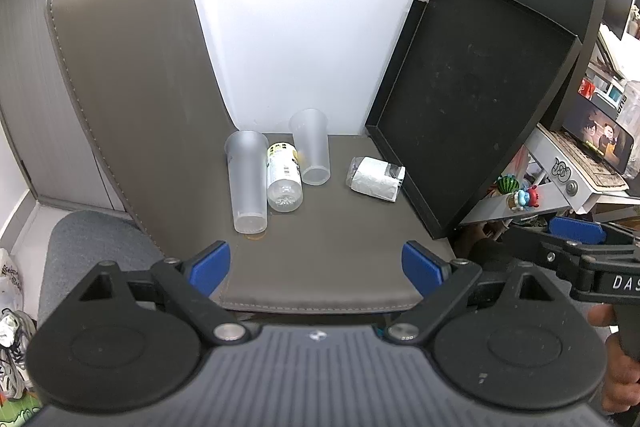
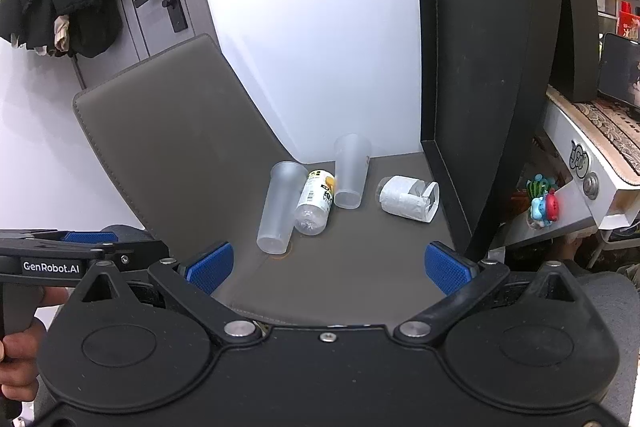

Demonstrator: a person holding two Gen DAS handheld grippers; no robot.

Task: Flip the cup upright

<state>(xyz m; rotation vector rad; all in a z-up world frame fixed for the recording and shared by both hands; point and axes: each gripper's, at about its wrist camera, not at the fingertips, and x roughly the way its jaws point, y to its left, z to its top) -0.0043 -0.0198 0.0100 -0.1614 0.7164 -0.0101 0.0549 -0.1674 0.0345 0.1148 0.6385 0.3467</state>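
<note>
Two frosted plastic cups are on a grey chair seat (image 1: 340, 259). The taller cup (image 1: 247, 181) (image 2: 280, 213) leans or lies with its wide mouth toward the wall. The shorter cup (image 1: 311, 151) (image 2: 351, 171) stands mouth-down near the wall. A clear bottle (image 1: 283, 177) (image 2: 316, 203) lies between them. My left gripper (image 1: 316, 269) is open and empty above the seat's front edge. My right gripper (image 2: 328, 267) is open and empty, beside it to the right. Each gripper also shows at the edge of the other's view.
A wrapped white roll (image 1: 376, 179) (image 2: 408, 201) lies right of the cups. A black tray (image 1: 468, 99) (image 2: 476, 87) leans upright at the seat's right side. The chair back (image 1: 132, 87) rises at the left. A white shelf with toys (image 1: 520, 193) stands to the right.
</note>
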